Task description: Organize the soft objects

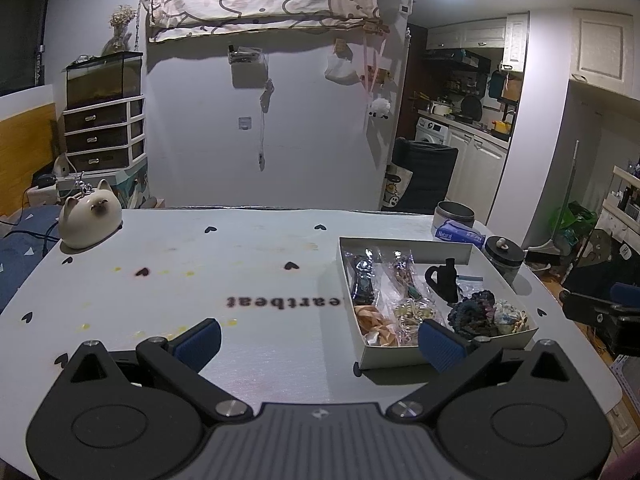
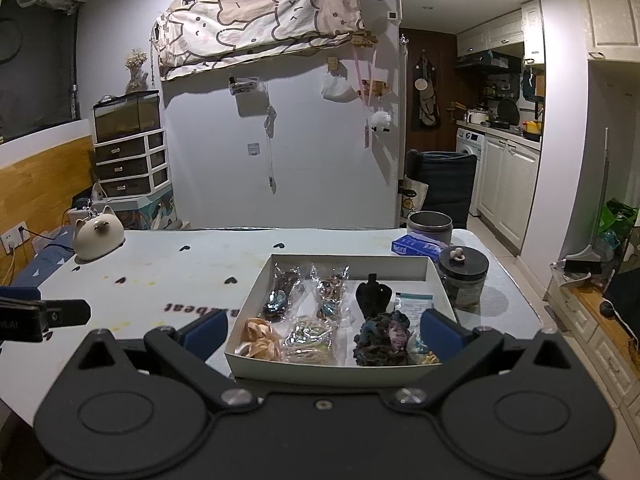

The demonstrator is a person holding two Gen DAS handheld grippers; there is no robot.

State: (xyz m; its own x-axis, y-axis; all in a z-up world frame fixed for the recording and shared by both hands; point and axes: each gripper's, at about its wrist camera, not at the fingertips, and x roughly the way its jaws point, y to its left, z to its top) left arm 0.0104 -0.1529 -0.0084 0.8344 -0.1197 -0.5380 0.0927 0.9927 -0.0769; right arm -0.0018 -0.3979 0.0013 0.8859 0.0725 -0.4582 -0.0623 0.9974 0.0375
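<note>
A white shallow box (image 2: pixel 332 262) sits on the table and shows in the left wrist view too (image 1: pixel 404 246). It holds a dark scrunchie (image 2: pixel 382 338), a peach scrunchie (image 2: pixel 260 338), several clear packets of hair ties (image 2: pixel 310 338) and a black clip (image 2: pixel 372 292). My right gripper (image 2: pixel 322 334) is open and empty, its fingers on either side of the box's near end. My left gripper (image 1: pixel 320 342) is open and empty, to the left of the box, above the tablecloth. The dark scrunchie (image 1: pixel 474 314) lies just behind the left gripper's right finger.
A cat-shaped ceramic pot (image 2: pixel 98 236) stands at the table's far left. A grey tin (image 2: pixel 430 226), a blue packet (image 2: pixel 416 246) and a dark lidded jar (image 2: pixel 464 276) stand right of the box. The table edge (image 2: pixel 516 280) drops off at right.
</note>
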